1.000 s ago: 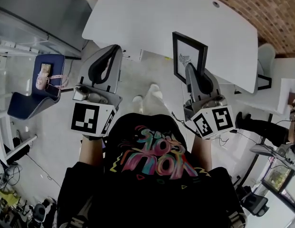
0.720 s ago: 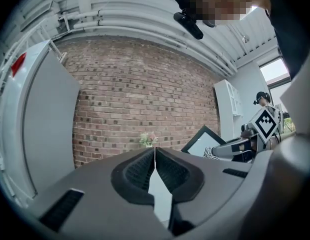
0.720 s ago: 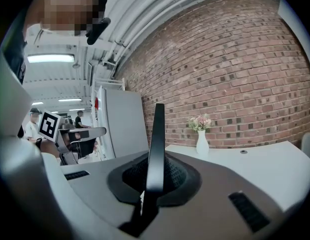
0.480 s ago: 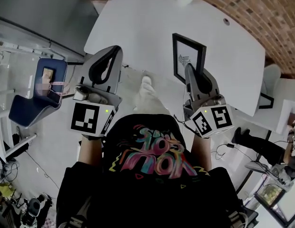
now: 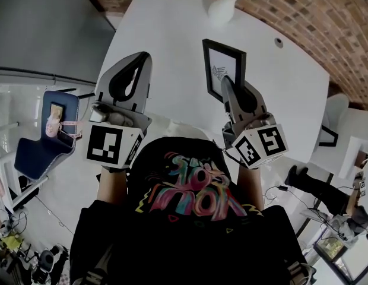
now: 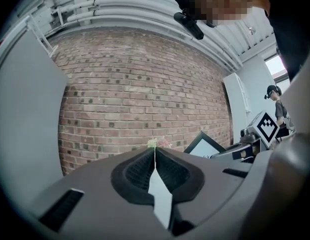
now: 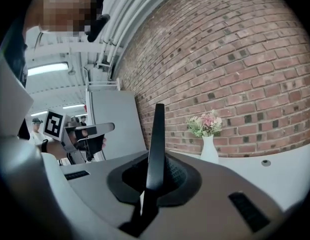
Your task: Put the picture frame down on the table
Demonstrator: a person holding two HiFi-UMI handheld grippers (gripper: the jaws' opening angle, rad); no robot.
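A black picture frame (image 5: 223,70) with a white mat stands upright over the white table (image 5: 172,34), held at its lower edge by my right gripper (image 5: 229,89), which is shut on it. In the right gripper view the picture frame (image 7: 155,144) shows edge-on, a thin black bar pinched between the pads. My left gripper (image 5: 133,70) hovers level with it at the table's near edge, shut with nothing in it; in the left gripper view the left gripper's (image 6: 155,160) jaws meet. The picture frame (image 6: 206,146) also shows at that view's right.
A white vase of pink flowers (image 5: 224,2) stands at the table's far side, seen too as a vase (image 7: 208,141) before the brick wall (image 7: 235,59). A blue chair (image 5: 44,129) holding small objects sits on the floor at left. A cable hole (image 5: 279,41) marks the table's right.
Both grippers have moved forward over the table, carrying the frame further in from the near edge. The vase has come into view at the top.
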